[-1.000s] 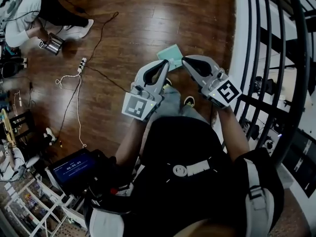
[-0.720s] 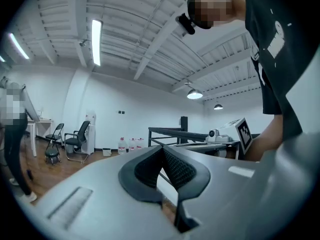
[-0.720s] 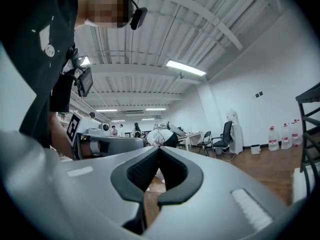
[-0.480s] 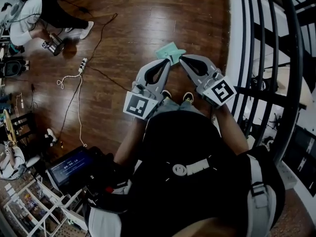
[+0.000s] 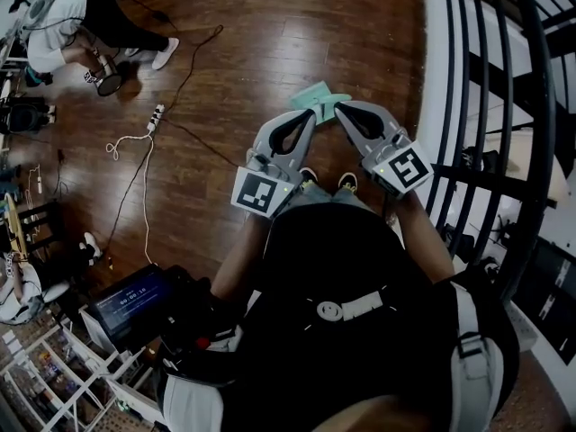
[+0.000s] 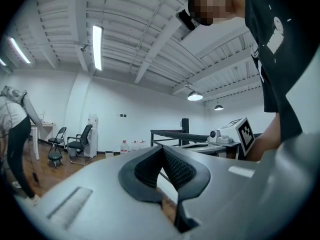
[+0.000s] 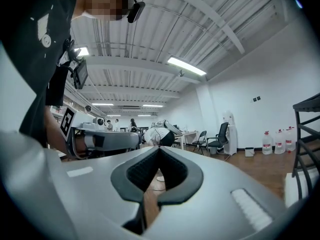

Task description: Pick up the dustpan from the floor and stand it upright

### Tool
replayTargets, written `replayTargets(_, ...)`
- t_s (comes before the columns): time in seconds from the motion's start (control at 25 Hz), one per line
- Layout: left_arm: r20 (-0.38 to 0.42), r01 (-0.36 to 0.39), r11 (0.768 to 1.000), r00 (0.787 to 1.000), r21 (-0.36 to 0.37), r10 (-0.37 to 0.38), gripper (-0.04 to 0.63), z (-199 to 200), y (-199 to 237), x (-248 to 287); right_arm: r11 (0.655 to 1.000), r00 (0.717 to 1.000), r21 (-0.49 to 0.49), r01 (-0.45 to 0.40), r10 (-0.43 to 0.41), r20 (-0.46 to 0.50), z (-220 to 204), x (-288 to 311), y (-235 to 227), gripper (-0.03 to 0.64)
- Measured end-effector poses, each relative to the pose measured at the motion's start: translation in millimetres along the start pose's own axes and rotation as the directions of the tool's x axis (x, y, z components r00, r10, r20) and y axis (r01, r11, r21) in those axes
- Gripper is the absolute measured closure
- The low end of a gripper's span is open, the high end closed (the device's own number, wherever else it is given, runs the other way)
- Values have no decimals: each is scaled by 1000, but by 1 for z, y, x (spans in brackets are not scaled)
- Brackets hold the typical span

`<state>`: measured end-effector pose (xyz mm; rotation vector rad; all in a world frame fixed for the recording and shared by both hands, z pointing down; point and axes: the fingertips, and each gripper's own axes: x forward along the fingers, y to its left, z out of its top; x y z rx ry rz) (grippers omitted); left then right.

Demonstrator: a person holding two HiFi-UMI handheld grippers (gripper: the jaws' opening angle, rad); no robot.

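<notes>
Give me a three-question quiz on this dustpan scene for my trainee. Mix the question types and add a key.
1. True or false: the right claw is clamped on the green dustpan.
2. Which of these lies on the wooden floor to the left of both claws? A) a white power strip B) a broom C) a bucket
3. Fill in: the jaws of the left claw are ____, with nothing between them.
Key: 1 false; 2 A; 3 shut.
</notes>
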<state>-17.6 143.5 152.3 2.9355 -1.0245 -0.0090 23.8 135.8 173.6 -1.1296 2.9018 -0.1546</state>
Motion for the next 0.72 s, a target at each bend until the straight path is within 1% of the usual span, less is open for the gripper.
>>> replayTargets(0.28,14,7,1000,1000,-11,-7,578,-3,2,-6,999,1000,-32,11,-11,-20,-2,4,5,614)
replayTargets(0.4,16,6,1000,1000,-16,-6,578,-6,5,-10,999,999,-44,0,-2,-36,-7,4,10,615)
replayTargets(0.56,15,6,1000,1000,-8,-6,578,-9,5,-13,999,1000,-43,-10,9,-24,-8,4,13,614)
replayTargets(0.72,12,-2,1000,1000,-31,3,577,-13,10,-15,999,1000,-53,-10,9,-27,-9,4,14,614)
